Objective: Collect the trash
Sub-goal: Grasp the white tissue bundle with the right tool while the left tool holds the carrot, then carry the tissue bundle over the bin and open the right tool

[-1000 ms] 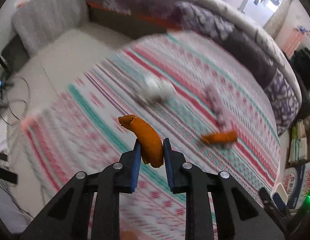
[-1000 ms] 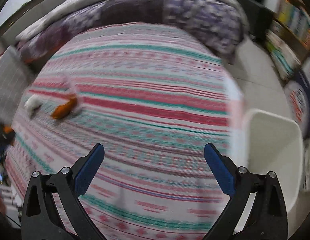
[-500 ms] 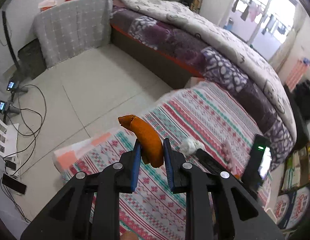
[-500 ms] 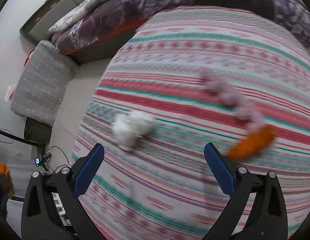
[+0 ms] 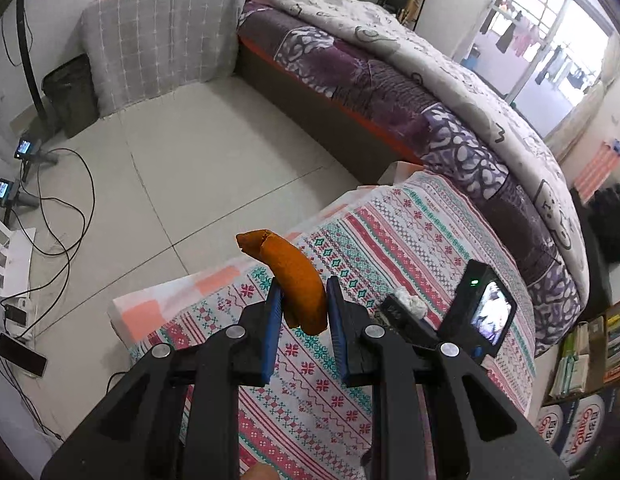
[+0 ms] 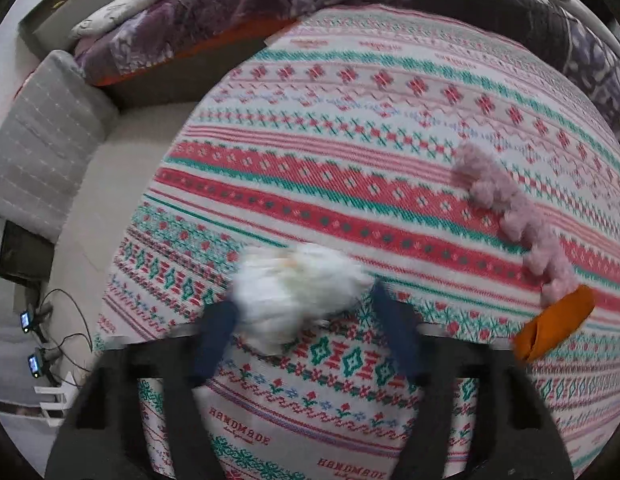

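On patterned cloth (image 6: pixel 349 184), white wad (image 6: pixel 294 296) sits btwn closing right tongs (image 6: pixel 306 336); left tongs (image 5: pixel 301 312) clamp orange peel (image 5: pixel 294 276).

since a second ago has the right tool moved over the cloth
Yes. The right tool went from bare cloth toward the white wad, and is closing around it, left of the pink strip.

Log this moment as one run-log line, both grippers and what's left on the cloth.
left gripper: holds orange peel | right gripper: closing around white tissue wad | remaining: pink fuzzy strip, second orange piece
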